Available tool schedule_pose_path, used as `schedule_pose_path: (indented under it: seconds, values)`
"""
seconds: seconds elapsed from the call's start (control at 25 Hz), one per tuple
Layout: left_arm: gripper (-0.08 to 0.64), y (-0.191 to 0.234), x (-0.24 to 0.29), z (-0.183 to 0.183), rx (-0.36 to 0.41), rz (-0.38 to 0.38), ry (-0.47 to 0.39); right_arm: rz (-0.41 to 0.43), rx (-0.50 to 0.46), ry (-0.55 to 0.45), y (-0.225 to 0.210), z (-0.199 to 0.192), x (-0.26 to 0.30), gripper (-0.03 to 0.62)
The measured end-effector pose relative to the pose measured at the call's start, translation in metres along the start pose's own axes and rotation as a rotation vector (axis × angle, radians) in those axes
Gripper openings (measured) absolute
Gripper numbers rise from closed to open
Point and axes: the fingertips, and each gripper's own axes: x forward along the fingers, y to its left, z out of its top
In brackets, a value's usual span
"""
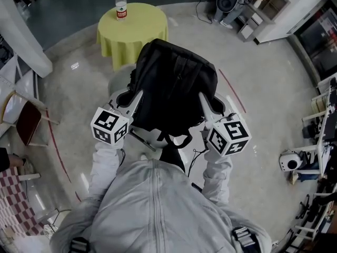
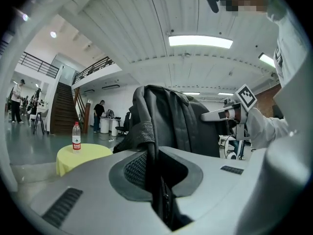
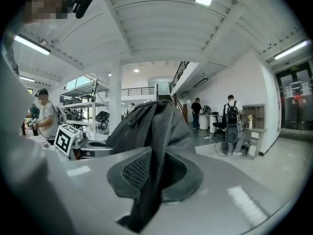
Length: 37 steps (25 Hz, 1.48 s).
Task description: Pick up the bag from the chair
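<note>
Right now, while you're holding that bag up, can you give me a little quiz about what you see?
1. True or false: the left gripper has its jaws pinched on the black backpack.
2. Pick one: what stands on the yellow table? A) a water bottle B) a teddy bear C) a lamp
3. Count: how many grippers hold the black backpack?

Key: 1 true. 2 A. 3 two; the right gripper is pinching its fabric too.
</note>
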Motion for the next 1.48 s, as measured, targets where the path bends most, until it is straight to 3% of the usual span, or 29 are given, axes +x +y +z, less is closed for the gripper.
schedule_pose_path:
  seconds: [0.48, 1.48]
  values:
    - [0.037, -0.004, -0.017, 0.022, 0.041, 0.018, -0.024, -0.005, -0.004, -0.019, 0.012, 0.014, -0.009, 0.043]
    - [0.037, 0.0, -0.016, 0.02, 0.011, 0.004, -0.027, 0.004, -0.001, 0.003, 0.012, 0.015, -0.003, 0.043]
